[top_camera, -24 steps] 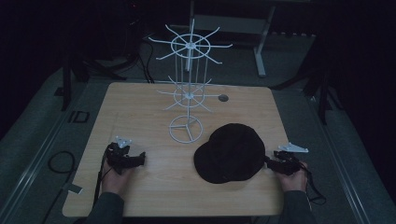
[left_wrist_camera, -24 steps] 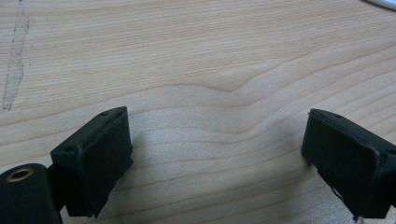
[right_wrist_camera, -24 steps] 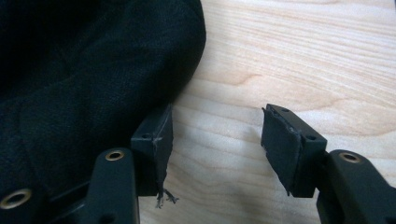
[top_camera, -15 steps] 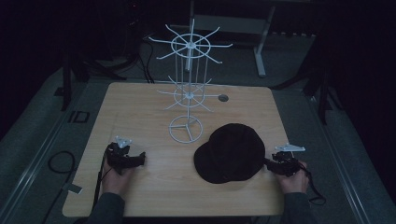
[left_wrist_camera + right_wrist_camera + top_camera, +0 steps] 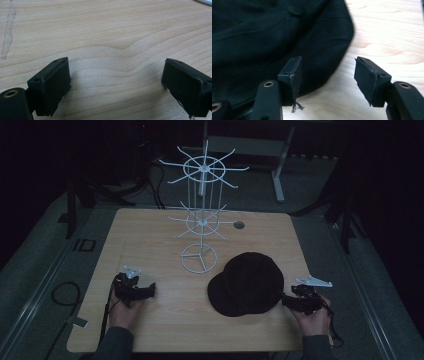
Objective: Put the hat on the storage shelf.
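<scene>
A black cap [image 5: 246, 284] lies on the wooden table [image 5: 145, 235], right of the middle near the front. My right gripper [image 5: 285, 301] is low at the cap's right edge, held by a hand. In the right gripper view its jaws stand open [image 5: 328, 75]; the left jaw is over the cap's rim [image 5: 274, 32], the right jaw over bare wood, and neither pad presses on the fabric. My left gripper [image 5: 151, 290] rests at the front left, pointing right. Its jaws are open [image 5: 115, 80] with only wood grain between them.
A tall white wire rack [image 5: 200, 220] with two tiers of radiating hooks stands on a ring base behind the cap, mid-table. A small round hole [image 5: 239, 225] sits in the tabletop behind it. A pale scuff mark [image 5: 7, 35] shows on the wood. Dark floor surrounds the table.
</scene>
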A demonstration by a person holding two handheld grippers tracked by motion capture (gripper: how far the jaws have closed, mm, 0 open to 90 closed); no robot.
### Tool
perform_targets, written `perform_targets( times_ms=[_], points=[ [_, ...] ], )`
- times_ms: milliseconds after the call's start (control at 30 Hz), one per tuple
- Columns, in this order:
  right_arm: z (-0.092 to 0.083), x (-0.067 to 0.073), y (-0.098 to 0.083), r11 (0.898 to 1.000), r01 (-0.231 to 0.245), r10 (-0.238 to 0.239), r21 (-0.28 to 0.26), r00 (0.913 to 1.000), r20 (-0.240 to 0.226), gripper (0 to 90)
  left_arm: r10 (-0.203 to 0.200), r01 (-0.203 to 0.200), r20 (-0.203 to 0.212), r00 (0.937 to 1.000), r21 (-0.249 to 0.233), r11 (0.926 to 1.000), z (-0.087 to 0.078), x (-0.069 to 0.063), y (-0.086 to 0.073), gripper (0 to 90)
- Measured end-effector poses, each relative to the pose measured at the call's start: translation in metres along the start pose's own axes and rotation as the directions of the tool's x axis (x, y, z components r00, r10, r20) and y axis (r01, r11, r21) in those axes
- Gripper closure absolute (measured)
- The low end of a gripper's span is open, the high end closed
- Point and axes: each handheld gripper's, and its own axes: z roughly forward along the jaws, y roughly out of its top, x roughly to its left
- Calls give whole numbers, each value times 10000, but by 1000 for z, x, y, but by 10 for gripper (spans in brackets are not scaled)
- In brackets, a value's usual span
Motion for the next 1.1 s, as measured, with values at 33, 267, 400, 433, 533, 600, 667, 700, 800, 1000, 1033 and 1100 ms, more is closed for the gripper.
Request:
perform_targets(
  times_ms=[33, 267, 400, 433, 533, 600, 667, 700, 800, 1000, 1033, 1100],
  points=[
    [-1, 4, 0, 10000, -28, 28, 15, 10000, -58, 373, -3, 3, -5, 10000, -6, 10000, 0, 0, 0, 90],
    [1, 27, -4, 9998, -16, 14, 203, 10000, 80, 326, -7, 7, -9, 10000, 3, 10000, 0, 0, 0, 90],
    [7, 32, -10, 9983, -508, 495, 295, 9979, 422, 287, -9, 9, -14, 10000, 4, 10000, 0, 0, 0, 91],
    [9, 32, -11, 9969, -699, 686, 356, 9969, 379, 281, -9, 9, -14, 10000, 5, 10000, 0, 0, 0, 91],
    [16, 34, -15, 9931, -942, 903, 697, 9943, 573, 258, -8, 8, -13, 10000, 6, 10000, 0, 0, 0, 91],
    [20, 34, -17, 9887, -1285, 1240, 772, 9905, 596, 260, -8, 8, -13, 10000, 4, 10000, 0, 0, 0, 91],
    [23, 33, -17, 9828, -1601, 1551, 916, 9861, 598, 267, -8, 8, -14, 10000, 3, 10000, 0, 0, 0, 91],
    [25, 32, -16, 9788, -1759, 1706, 1048, 9836, 577, 268, -8, 8, -13, 10000, 4, 10000, 0, 0, 0, 91],
    [35, 30, -15, 9636, -2209, 2175, 1507, 9753, 388, 313, -8, 8, -14, 10000, 1, 10000, 0, 0, 0, 91],
    [45, 34, -6, 9699, -1698, 1553, 1745, 9834, 934, 486, -13, 13, -16, 10000, 0, 10000, 0, 0, 0, 91],
    [46, 34, -5, 9704, -1647, 1481, 1766, 9836, 1034, 514, -12, 12, -15, 10000, 2, 10000, 0, 0, 0, 91],
    [49, 33, -2, 9713, -1565, 1352, 1792, 9828, 1256, 564, -11, 11, -16, 10000, 1, 10000, 0, 0, 0, 92]
  ],
)
